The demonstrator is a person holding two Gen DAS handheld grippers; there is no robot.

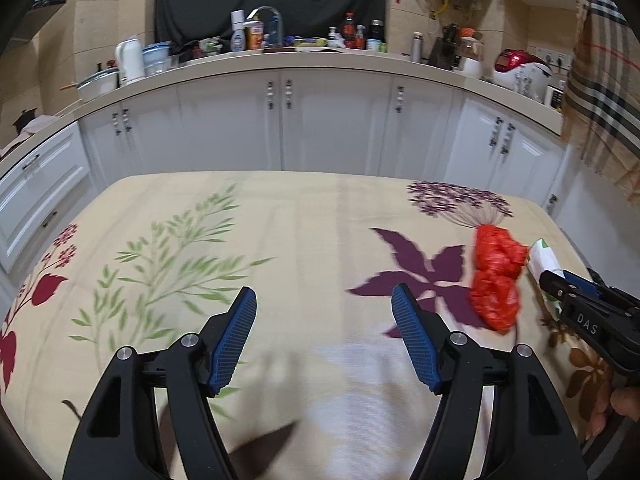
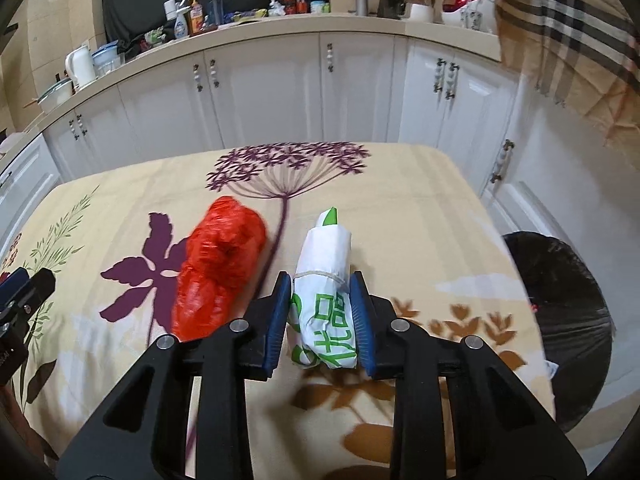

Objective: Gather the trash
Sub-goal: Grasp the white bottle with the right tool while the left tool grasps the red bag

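Note:
A crumpled red plastic bag point(image 1: 496, 276) point(image 2: 220, 276) lies on the floral tablecloth toward the table's right side. Just right of it lies a rolled white packet with green print point(image 2: 326, 248) point(image 1: 542, 258). My right gripper point(image 2: 320, 278) straddles the packet's near end, both blue pads pressed against its sides; it shows at the right edge of the left wrist view point(image 1: 560, 280). My left gripper point(image 1: 324, 292) hovers open over bare cloth, left of the red bag, with nothing between its fingers. Its tip shows at the left edge of the right wrist view point(image 2: 24, 284).
A bin lined with a black bag point(image 2: 560, 320) stands on the floor beside the table's right edge. White kitchen cabinets point(image 1: 332, 120) and a cluttered counter run behind the table. A plaid cloth point(image 2: 568, 40) hangs at the upper right.

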